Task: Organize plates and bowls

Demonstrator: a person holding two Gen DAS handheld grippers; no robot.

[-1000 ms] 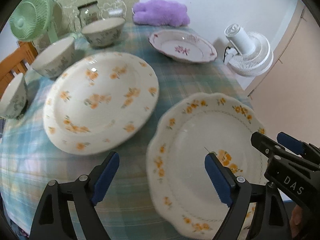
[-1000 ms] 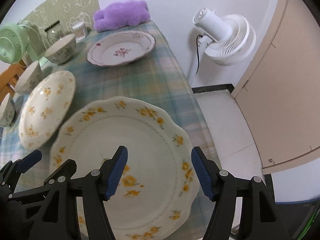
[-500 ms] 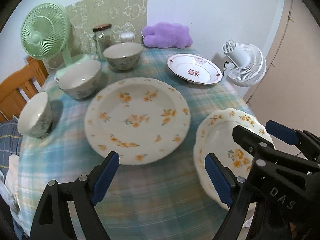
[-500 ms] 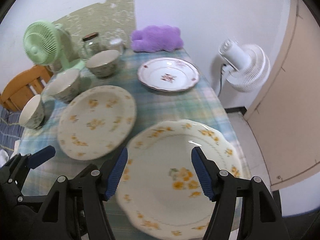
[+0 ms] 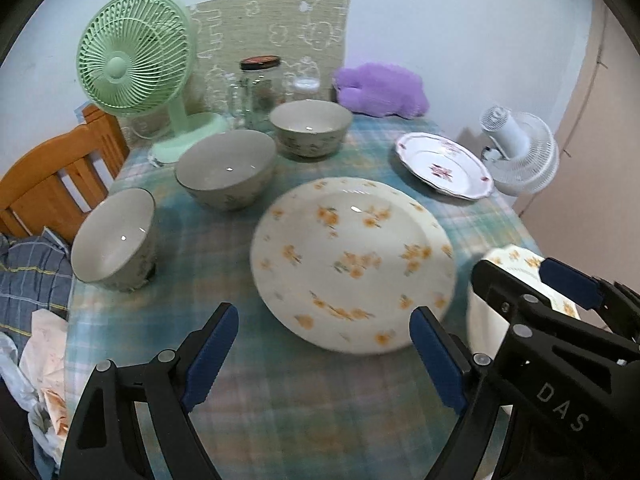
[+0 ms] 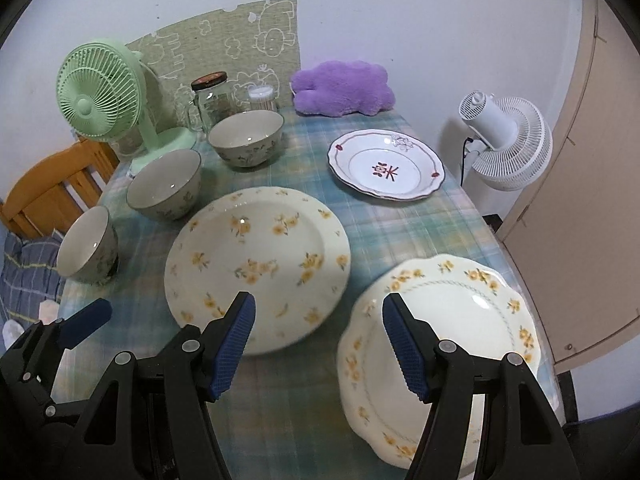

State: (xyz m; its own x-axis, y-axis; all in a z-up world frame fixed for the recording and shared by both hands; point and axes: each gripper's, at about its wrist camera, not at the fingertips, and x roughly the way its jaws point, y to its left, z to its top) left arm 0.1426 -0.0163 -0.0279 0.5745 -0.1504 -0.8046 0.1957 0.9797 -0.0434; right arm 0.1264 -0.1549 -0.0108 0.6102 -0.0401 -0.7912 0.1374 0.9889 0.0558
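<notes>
A: Checked table (image 6: 384,232) against a white wall, green fan (image 5: 132,54) at the far left corner.

B: Left tongs (image 5: 324,354) released, holding nothing, over the near edge. Right tongs (image 6: 320,344) released too.

A: Round plate (image 6: 258,266) sits mid-table, scalloped plate (image 6: 460,320) at the near right corner, red-flowered plate (image 6: 386,170) at the far right edge.

B: Three bowls (image 6: 164,184) line the left edge.

Both wrist views look forward and down across the table (image 5: 280,420) from its near edge, toward the far wall. The left view sits further left, the round yellow-flowered plate (image 5: 352,264) dead ahead. The right view centres between that plate (image 6: 256,264) and the scalloped plate (image 6: 440,344). Both share the bowls and green fan (image 5: 132,56).
</notes>
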